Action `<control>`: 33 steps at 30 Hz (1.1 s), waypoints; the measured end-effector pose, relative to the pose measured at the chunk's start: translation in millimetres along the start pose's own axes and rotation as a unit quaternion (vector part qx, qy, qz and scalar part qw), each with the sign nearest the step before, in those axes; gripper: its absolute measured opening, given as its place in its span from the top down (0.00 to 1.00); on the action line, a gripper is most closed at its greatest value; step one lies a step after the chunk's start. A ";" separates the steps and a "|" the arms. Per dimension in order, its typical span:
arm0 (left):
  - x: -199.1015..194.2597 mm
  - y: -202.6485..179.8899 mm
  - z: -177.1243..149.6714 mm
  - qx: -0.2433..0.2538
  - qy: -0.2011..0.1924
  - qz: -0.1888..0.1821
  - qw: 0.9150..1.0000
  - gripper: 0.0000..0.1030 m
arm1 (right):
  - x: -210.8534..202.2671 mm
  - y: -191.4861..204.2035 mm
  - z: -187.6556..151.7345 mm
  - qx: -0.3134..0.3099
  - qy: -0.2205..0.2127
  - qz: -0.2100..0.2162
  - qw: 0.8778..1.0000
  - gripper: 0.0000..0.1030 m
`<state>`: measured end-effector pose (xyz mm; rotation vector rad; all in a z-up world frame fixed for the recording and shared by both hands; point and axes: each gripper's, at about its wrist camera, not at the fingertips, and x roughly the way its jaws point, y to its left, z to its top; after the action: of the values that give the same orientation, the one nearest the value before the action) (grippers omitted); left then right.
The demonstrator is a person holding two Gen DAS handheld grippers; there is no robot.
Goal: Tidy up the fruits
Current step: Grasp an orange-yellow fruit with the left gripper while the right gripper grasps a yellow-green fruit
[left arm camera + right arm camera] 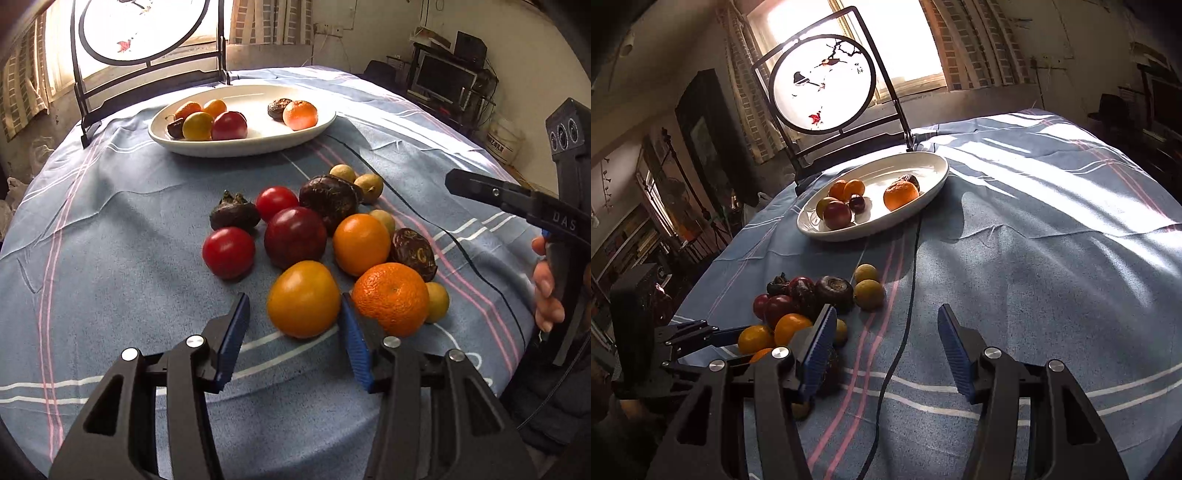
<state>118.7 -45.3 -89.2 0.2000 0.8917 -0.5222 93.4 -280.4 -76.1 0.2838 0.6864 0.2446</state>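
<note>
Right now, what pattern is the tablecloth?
Blue tablecloth with white and pink stripes, clearest from the right wrist.

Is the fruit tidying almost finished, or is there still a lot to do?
Not yet. Seven pieces already sit in the white plate, among them an orange. Right now the left claw is open around a yellow tomato and hasn't pinched it. The right claw is open and empty. Over a dozen pieces still wait on the cloth, like the bumpy orange.
</note>
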 end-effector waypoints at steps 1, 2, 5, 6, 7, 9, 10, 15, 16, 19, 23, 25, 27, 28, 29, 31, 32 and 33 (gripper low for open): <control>2.4 0.4 1.1 -0.004 0.001 -0.002 1.000 0.52 | 0.5 0.7 -0.3 -0.002 0.001 0.001 1.000 0.44; 5.1 2.1 2.1 -0.012 0.006 -0.008 1.000 0.52 | 0.8 2.1 -0.5 -0.006 0.002 0.002 1.000 0.44; 5.0 2.7 1.5 -0.014 0.003 -0.018 1.000 0.56 | 0.9 6.8 -1.6 -0.019 0.003 0.005 1.000 0.44; 3.9 2.2 -0.2 -0.013 0.000 -0.024 1.000 0.62 | 0.4 7.7 -1.7 -0.021 0.003 0.006 1.000 0.44; 1.7 2.0 -2.4 -0.018 -0.005 -0.028 0.999 0.64 | 0.1 8.1 -1.8 -0.022 0.004 0.009 1.000 0.44; -3.1 4.1 -8.9 -0.033 -0.011 -0.028 0.999 0.64 | -2.2 9.4 -4.4 -0.023 0.004 0.018 1.000 0.44; -7.2 6.4 -13.1 -0.043 -0.015 -0.031 0.998 0.64 | -4.7 10.8 -7.5 -0.026 0.004 0.021 0.999 0.44; -33.1 17.3 -34.4 -0.075 -0.030 -0.041 0.996 0.64 | -13.8 50.9 -39.0 -0.097 0.039 0.066 0.992 0.44; -36.8 18.3 -38.1 -0.077 -0.030 -0.040 0.996 0.64 | -15.8 61.7 -45.0 -0.122 0.040 0.060 0.990 0.45; -45.2 24.1 -45.1 -0.087 -0.031 -0.038 0.995 0.64 | -15.7 80.7 -54.8 -0.160 0.047 0.036 0.985 0.45; -48.4 25.8 -48.9 -0.093 -0.035 -0.036 0.994 0.64 | -0.6 81.4 -56.2 -0.151 0.074 0.023 0.985 0.47; -48.1 24.9 -50.4 -0.093 -0.034 -0.041 0.994 0.64 | 8.0 81.1 -56.7 -0.149 0.087 0.018 0.985 0.61; -47.6 23.1 -50.7 -0.091 -0.034 -0.040 0.994 0.64 | 11.9 80.0 -55.9 -0.143 0.087 0.012 0.986 0.68; -47.9 23.3 -51.0 -0.092 -0.035 -0.041 0.994 0.64 | 12.4 79.1 -56.3 -0.139 0.086 0.014 0.986 0.69; -48.4 23.8 -51.5 -0.094 -0.036 -0.042 0.994 0.64 | 12.0 78.1 -56.6 -0.137 0.086 0.015 0.987 0.73; -49.1 25.6 -51.4 -0.096 -0.038 -0.042 0.994 0.64 | 11.3 76.4 -57.2 -0.132 0.084 0.020 0.987 0.76; -49.8 26.5 -51.6 -0.098 -0.039 -0.042 0.994 0.64 | 10.0 74.9 -57.0 -0.126 0.083 0.024 0.988 0.76; -51.0 27.4 -51.5 -0.100 -0.041 -0.042 0.993 0.64 | 6.7 72.5 -56.4 -0.117 0.081 0.033 0.989 0.76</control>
<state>71.1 15.5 -82.5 -0.0410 0.8693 -0.5109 52.4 -200.7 -97.3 0.0626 0.8024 0.4123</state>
